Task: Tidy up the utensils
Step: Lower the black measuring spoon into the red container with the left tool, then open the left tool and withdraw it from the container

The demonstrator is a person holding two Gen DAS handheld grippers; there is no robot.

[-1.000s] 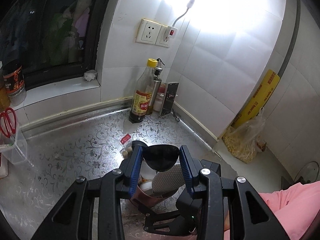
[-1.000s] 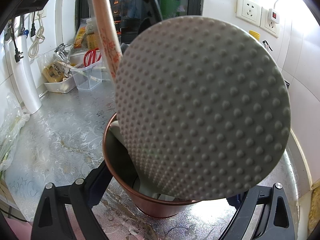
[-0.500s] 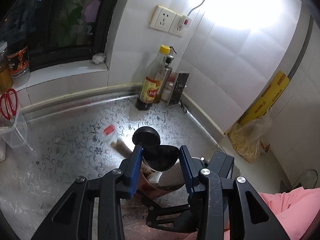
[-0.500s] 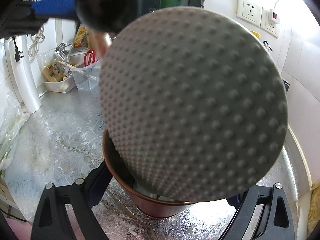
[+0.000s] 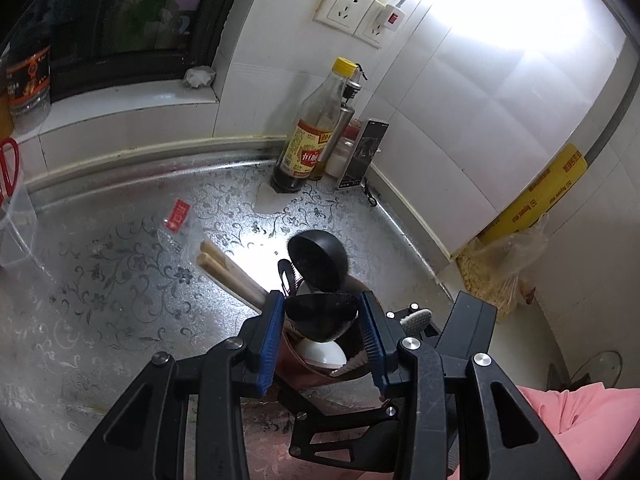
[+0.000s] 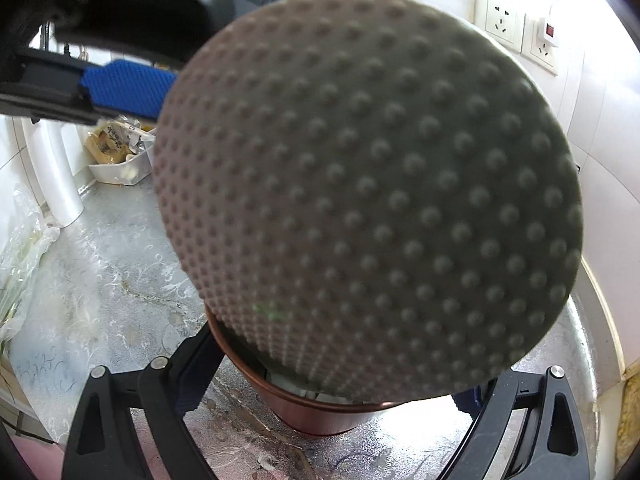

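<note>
A copper utensil cup [image 6: 320, 412] stands on the patterned counter. It holds a grey dimpled rice paddle [image 6: 368, 196], which fills the right wrist view, black ladles [image 5: 318, 256], a white spoon [image 5: 322, 352] and wooden chopsticks [image 5: 232, 276] in a clear sleeve. My left gripper [image 5: 322, 316] hangs above the cup with its blue-padded fingers on either side of a black ladle bowl [image 5: 320, 312]. My right gripper [image 6: 324, 408] straddles the cup low down, its fingers spread wide on both sides of it; it also shows in the left wrist view [image 5: 416, 316].
A soy sauce bottle [image 5: 312, 136] and small jars stand in the back corner under wall sockets [image 5: 360, 12]. A clear box with red scissors [image 5: 8, 172] is at far left. A white tray [image 6: 120, 168] of packets sits by the window. A bag of grains [image 5: 500, 268] lies right.
My left gripper has risen and tilted down over the cup. The chopsticks in their sleeve now lean out to the left. The paddle has swung closer to the right wrist camera.
</note>
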